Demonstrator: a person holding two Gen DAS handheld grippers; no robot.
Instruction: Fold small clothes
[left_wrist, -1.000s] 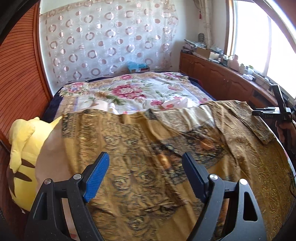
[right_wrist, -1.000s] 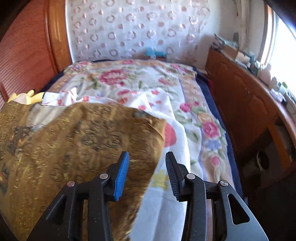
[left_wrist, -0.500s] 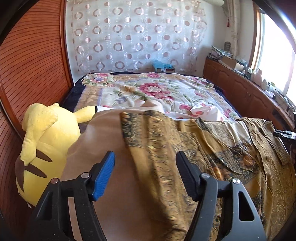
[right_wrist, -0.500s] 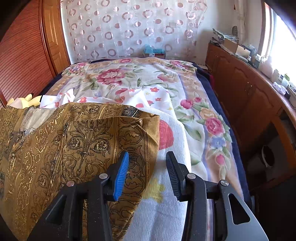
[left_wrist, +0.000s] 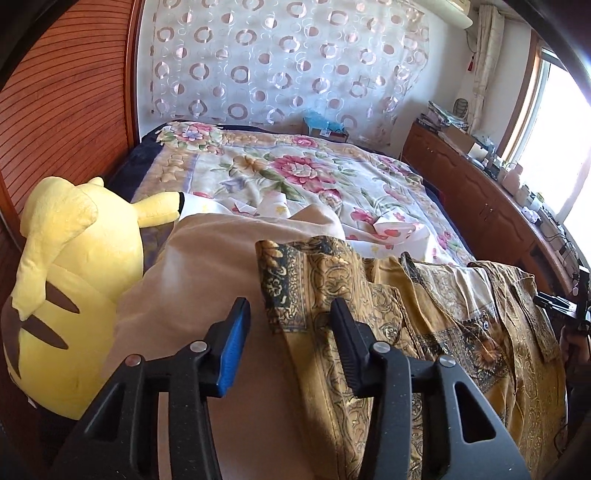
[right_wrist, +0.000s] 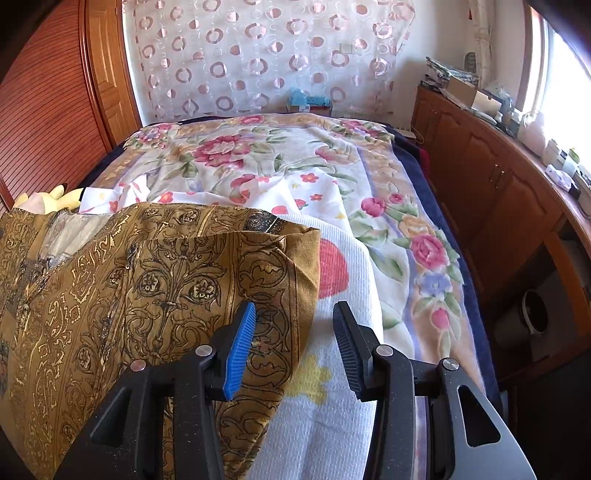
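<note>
A gold and black patterned garment (left_wrist: 424, 332) lies spread on the bed. Its left sleeve end (left_wrist: 291, 273) lies just ahead of my left gripper (left_wrist: 288, 343), which is open and empty above it. In the right wrist view the garment's right sleeve (right_wrist: 177, 288) lies flat, its edge between the fingers of my right gripper (right_wrist: 293, 347), which is open and empty. The right gripper also shows in the left wrist view (left_wrist: 565, 306) at the far right.
A yellow plush toy (left_wrist: 62, 288) sits at the left. A beige cloth (left_wrist: 207, 266) and a white towel (right_wrist: 332, 369) lie under the garment. A floral bedspread (right_wrist: 277, 162) covers the bed. A wooden cabinet (right_wrist: 498, 192) runs along the right.
My left gripper has swung left, from over the garment's middle to its left sleeve end, and its jaws have narrowed a little. The right gripper has hardly moved.
</note>
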